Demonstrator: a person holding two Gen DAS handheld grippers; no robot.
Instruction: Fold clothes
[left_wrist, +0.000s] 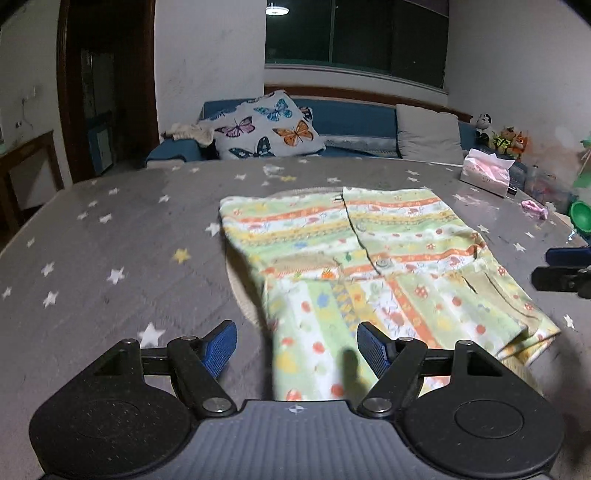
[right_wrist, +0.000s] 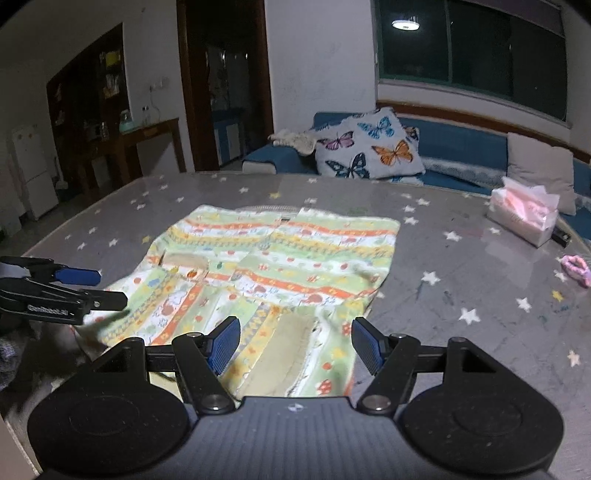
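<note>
Shirt lies flat on the table, sleeves folded across; my left claw and right claw hover apart, empty, over its near hem.

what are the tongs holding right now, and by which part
Nothing. The left tongs and the right tongs are both open, poised over the near edge of the green, orange and yellow patterned cloth garment without gripping it.
</note>
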